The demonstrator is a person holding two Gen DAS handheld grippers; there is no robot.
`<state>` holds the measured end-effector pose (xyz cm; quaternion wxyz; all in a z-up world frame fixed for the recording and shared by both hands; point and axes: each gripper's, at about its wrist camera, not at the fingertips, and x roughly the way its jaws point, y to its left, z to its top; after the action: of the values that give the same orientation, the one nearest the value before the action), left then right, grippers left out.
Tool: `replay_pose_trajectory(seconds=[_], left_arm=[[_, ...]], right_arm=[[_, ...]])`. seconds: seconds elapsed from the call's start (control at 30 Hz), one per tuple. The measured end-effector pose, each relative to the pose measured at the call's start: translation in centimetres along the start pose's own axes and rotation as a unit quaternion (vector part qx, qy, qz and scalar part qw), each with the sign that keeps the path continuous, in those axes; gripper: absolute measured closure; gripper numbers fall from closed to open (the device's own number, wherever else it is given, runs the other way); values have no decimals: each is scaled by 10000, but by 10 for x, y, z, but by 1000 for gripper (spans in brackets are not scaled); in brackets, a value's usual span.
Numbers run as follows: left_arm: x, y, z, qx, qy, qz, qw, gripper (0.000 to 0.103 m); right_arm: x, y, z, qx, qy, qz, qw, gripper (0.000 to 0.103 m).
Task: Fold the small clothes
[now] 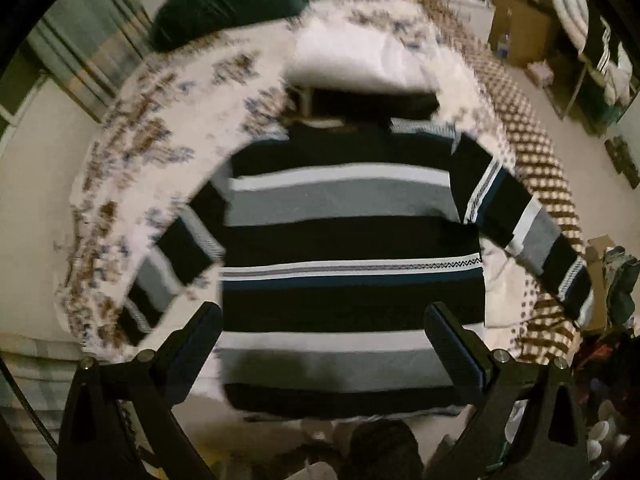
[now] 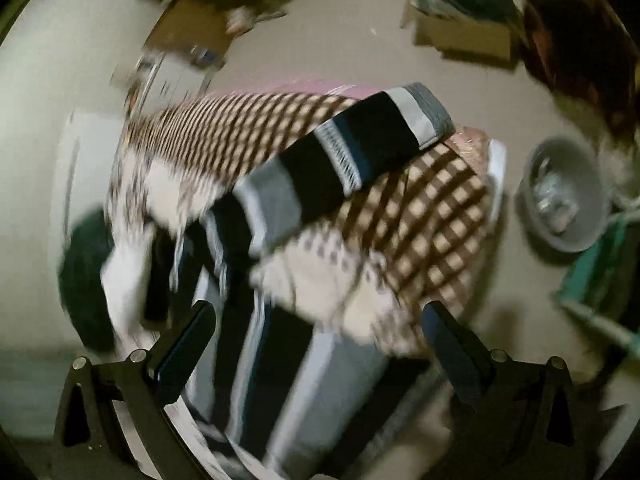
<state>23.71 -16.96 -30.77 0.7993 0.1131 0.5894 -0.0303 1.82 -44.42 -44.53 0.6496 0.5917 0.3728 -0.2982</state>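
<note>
A striped sweater (image 1: 348, 240) in black, grey, white and blue lies flat on the bed, back up, collar far, both sleeves spread out. My left gripper (image 1: 324, 320) is open and empty, held above the sweater's hem. In the right wrist view the sweater body (image 2: 280, 360) lies below and its right sleeve (image 2: 340, 160) stretches out over a brown checked blanket (image 2: 432, 216). My right gripper (image 2: 320, 316) is open and empty above the sweater's right side. That view is blurred.
The bed has a floral sheet (image 1: 132, 152) and a dark green pillow (image 1: 224, 0) at the far left. Cardboard boxes (image 1: 516, 28) and clutter line the right. A grey bowl (image 2: 564, 196) and boxes (image 2: 460, 28) sit on the floor.
</note>
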Motion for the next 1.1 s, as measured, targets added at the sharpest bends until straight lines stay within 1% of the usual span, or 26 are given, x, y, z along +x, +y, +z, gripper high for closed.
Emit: replay_pose_trajectory(seconds=[0.03, 0.1, 0.17, 0.2, 0.27, 0.33, 0.43, 0.6, 0.7, 0.83, 0.9, 1.0, 1.03, 1.07, 1.1], left_arm=[[13, -8, 1, 30, 58, 10, 10000, 0], [51, -30, 8, 110, 137, 54, 9998, 0], [81, -48, 11, 171, 188, 109, 9996, 0], [98, -58, 12, 194, 235, 141, 9994, 0], [129, -76, 17, 223, 348, 105, 9991, 0], [156, -91, 18, 283, 466, 93, 9985, 0], [187, -111, 18, 384, 604, 50, 9974, 0], [209, -131, 16, 517, 653, -17, 9965, 0], [215, -138, 17, 495, 671, -67, 9965, 0], [217, -144, 18, 476, 609, -101, 9970, 0], [220, -144, 17, 441, 620, -127, 9970, 0], [222, -145, 17, 392, 631, -156, 9971, 0], [223, -144, 19, 392, 631, -159, 9971, 0], [224, -144, 19, 393, 626, -164, 9971, 0], [226, -141, 22, 398, 624, -172, 9971, 0]], right_arm=[[26, -15, 16, 246, -63, 159, 9996, 0], [59, -34, 35, 607, -147, 409, 9972, 0], [93, -54, 53, 952, -255, 604, 9933, 2], [104, -62, 59, 1094, -308, 720, 9909, 5], [129, -82, 73, 1351, -506, 952, 9849, 13], [148, -95, 84, 1514, -661, 1163, 9794, 28], [172, -114, 98, 1821, -815, 1466, 9689, 40], [197, -126, 126, 1964, -1213, 1889, 9545, 42], [206, -130, 145, 1949, -1333, 2058, 9497, 42], [213, -127, 163, 1725, -1497, 2137, 9498, 40], [213, -128, 167, 1594, -1556, 2161, 9506, 40], [215, -130, 173, 1582, -1647, 2295, 9461, 40], [212, -131, 170, 1614, -1670, 2320, 9446, 40], [208, -134, 168, 1650, -1727, 2341, 9424, 40], [206, -135, 169, 1676, -1781, 2307, 9418, 43]])
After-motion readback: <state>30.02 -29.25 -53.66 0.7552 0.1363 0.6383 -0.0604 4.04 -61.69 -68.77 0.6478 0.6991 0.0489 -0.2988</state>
